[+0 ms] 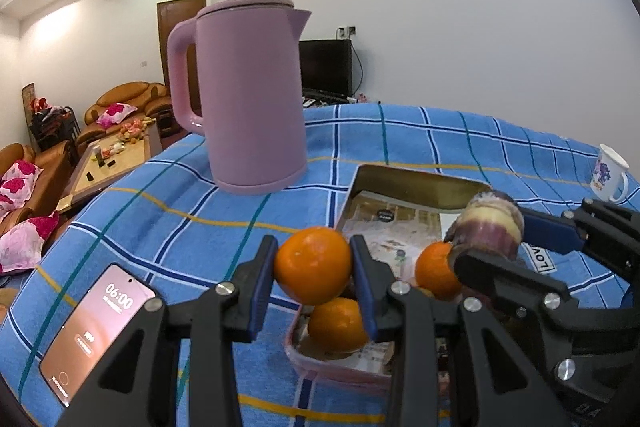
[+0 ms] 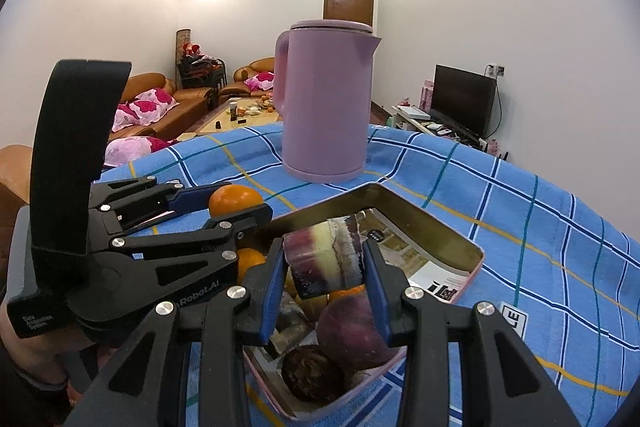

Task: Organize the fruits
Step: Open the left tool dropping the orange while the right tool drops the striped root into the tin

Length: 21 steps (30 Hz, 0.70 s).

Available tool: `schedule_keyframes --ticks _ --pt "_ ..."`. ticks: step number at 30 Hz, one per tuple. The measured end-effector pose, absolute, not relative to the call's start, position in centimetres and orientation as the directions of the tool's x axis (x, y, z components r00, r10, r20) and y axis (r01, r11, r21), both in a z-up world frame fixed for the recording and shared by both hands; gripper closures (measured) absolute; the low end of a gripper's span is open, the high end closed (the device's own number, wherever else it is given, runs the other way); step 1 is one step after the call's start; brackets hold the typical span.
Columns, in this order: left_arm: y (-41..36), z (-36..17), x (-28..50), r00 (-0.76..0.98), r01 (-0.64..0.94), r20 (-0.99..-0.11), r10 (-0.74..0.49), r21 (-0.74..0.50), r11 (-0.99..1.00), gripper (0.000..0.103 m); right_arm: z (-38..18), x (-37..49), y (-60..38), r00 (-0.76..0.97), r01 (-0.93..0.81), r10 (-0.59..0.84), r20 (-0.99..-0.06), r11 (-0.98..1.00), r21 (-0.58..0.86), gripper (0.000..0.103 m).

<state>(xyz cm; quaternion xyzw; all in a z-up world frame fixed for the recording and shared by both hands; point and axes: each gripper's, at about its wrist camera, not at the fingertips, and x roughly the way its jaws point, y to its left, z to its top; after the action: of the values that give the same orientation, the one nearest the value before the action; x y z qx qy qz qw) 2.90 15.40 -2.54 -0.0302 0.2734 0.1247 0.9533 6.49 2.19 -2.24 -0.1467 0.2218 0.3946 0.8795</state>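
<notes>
My left gripper is shut on an orange and holds it above the near left corner of a pink-rimmed metal tin. Two more oranges lie in the tin below. My right gripper is shut on a purple and cream sugarcane piece and holds it over the tin. The same piece shows in the left wrist view. A purple round fruit and a dark round fruit lie in the tin's near end. The left gripper with its orange shows at the left.
A pink kettle stands on the blue checked tablecloth behind the tin. A phone showing 06:00 lies at the near left. A white printed mug stands at the far right. Sofas and a coffee table lie beyond.
</notes>
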Motion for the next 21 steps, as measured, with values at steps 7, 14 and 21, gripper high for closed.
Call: schedule_keyframes --ticks 7,14,21 --pt "16.3 -3.1 3.1 0.810 -0.256 -0.546 0.214 0.000 0.967 0.065 -2.9 6.9 3.1 0.579 -0.763 0.622 -0.527 0.640 -0.084 0.063" --pt "16.4 -3.2 3.4 0.806 -0.234 -0.556 0.205 0.019 0.972 0.065 -3.7 7.0 3.8 0.568 -0.771 0.610 -0.552 0.630 -0.096 0.063" --pt "15.9 -3.1 3.6 0.801 -0.236 -0.554 0.228 0.058 0.970 0.065 -3.8 7.0 3.9 0.574 -0.773 0.598 -0.559 0.622 -0.128 0.063"
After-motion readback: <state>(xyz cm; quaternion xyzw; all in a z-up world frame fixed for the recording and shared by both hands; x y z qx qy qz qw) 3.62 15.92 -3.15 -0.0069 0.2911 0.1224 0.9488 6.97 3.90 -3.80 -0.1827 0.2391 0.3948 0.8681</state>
